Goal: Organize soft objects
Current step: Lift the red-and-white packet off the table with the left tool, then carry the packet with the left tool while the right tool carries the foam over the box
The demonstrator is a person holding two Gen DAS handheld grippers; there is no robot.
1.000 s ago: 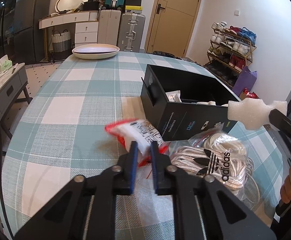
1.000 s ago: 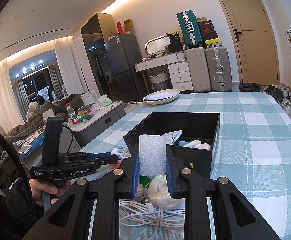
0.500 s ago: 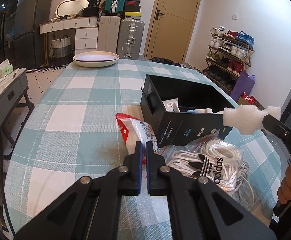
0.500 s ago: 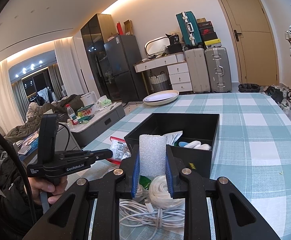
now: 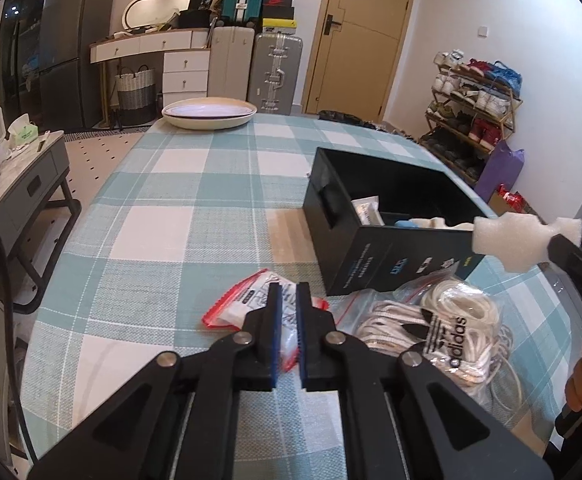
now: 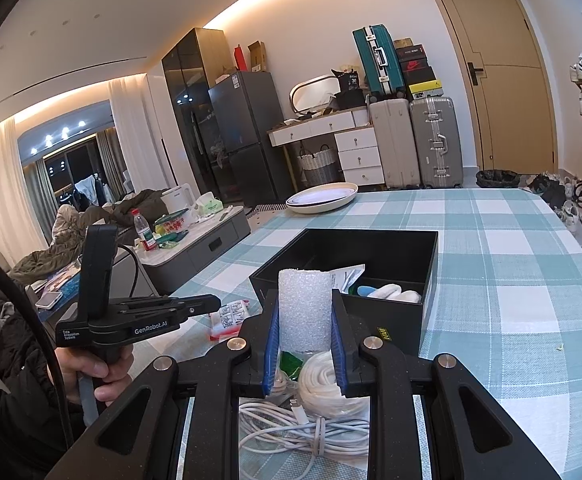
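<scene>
Right gripper [image 6: 304,300]: jaws clamped on the white foam block [image 6: 303,320], upright between the pads, top clear above the tips. Black box [image 6: 391,320] just ahead of and below these jaws, open, with a paper sachet, something blue and white foam bits in the near compartment. White cable [image 6: 291,432] and a coil of rope directly beneath the jaws, on the counter [image 5: 171,240].

Left gripper [image 5: 287,292]: jaws just opening, now only a narrow slit apart, nothing pinched. Red-edged packet [image 5: 235,304] flat on the counter, right under and ahead of the tips, visible through the slit; contact with it hard to judge from either view. Clear bag of white rope [image 5: 431,320] just to the right of these jaws, up against the near wall of the box.

Probable trouble, as judgement only:
- Slit too tight for a flat, slippery packet: likely to push it along the cloth or pinch a mere corner, then drop it short of the box.
- With a wider spread and a low approach, some risk of snagging the rope bag alongside or bunching the tablecloth.
- Foam soft and light: hard squeeze likely to dent it; late release, or release above the rim rather than inside, likely to bounce it off the near wall onto the cable.
- Near compartment already partly full: may leave the block proud of the rim.
- Both grippers close together at the box front: possible knock between them if moved at once.
</scene>
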